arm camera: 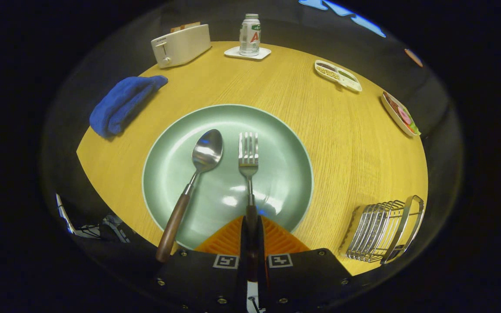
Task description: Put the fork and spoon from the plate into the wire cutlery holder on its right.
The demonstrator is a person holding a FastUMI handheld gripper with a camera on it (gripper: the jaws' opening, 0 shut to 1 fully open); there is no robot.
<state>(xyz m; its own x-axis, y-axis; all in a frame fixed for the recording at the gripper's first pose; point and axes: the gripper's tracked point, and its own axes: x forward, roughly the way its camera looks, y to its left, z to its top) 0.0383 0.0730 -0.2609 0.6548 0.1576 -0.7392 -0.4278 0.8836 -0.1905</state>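
A green plate (pixel 281 182) lies on the yellow wooden table just ahead of my fingers. On it rests a spoon (pixel 198 174) with a brown wooden handle that runs off the plate's near rim to the left of my fingers. A fork (pixel 248 161) lies beside it with its tines pointing away. My gripper (pixel 251 228) is shut on the fork's dark handle, both orange ribbed fingers (pixel 228 239) pressed against it. The wire cutlery holder (pixel 383 230) stands on the table to the right of the plate, near the table's front edge.
A folded blue cloth (pixel 122 104) lies beyond the plate to the left. At the back stand a white toaster (pixel 181 43) and a can (pixel 249 34) on a white coaster. Two food trays (pixel 338 74) (pixel 400 114) sit at the back right.
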